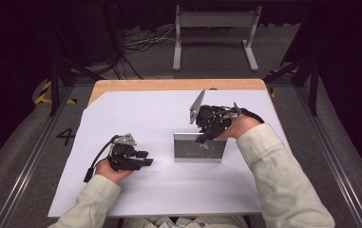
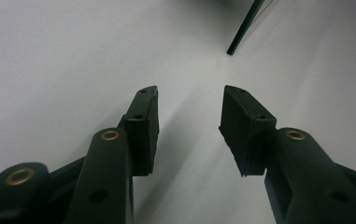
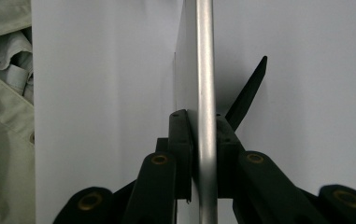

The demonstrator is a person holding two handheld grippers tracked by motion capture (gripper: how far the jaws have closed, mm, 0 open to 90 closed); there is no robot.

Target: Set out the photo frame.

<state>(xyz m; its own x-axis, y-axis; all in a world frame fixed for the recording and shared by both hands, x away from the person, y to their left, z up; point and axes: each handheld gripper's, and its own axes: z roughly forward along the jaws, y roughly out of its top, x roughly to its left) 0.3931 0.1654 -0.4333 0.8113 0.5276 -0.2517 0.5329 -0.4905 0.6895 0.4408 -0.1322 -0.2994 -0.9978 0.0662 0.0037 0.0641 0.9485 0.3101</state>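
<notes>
High view, frame: a silver-edged picture frame (image 1: 199, 147) stands upright on the white sheet (image 1: 136, 109), just right of the sheet's middle, dark face toward the person
High view, right gripper: the right gripper (image 1: 206, 137) comes down on the frame's top edge from about 1 o'clock, its grey plate tilted up at 11 o'clock
High view, left gripper: the left gripper (image 1: 145, 158) rests low on the sheet at 9 o'clock from the frame, well apart from it, jaws pointing toward 3 o'clock
High view, table: the wooden table (image 1: 169, 84) shows as a strip beyond the sheet at 12 o'clock
Left gripper view, jaws: the left gripper (image 2: 189, 122) has its jaws spread wide with bare white sheet (image 2: 63, 56) between them, nothing held
Left gripper view, frame: a thin dark strip that may be the frame's stand (image 2: 245, 27) is at 1 o'clock, well beyond the fingertips; I cannot tell for certain
Right gripper view, grip: the right gripper (image 3: 203, 140) is clamped on the frame's silver edge (image 3: 204, 70), one pad on each face, the edge running away toward 12 o'clock
Right gripper view, stand: the frame's dark stand (image 3: 248, 93) juts out toward 1 o'clock, just beside the right-hand pad
Right gripper view, sleeve: a pale sleeve (image 3: 3, 116) sits at 9 o'clock
Containers: nothing on the sheet holds anything
</notes>
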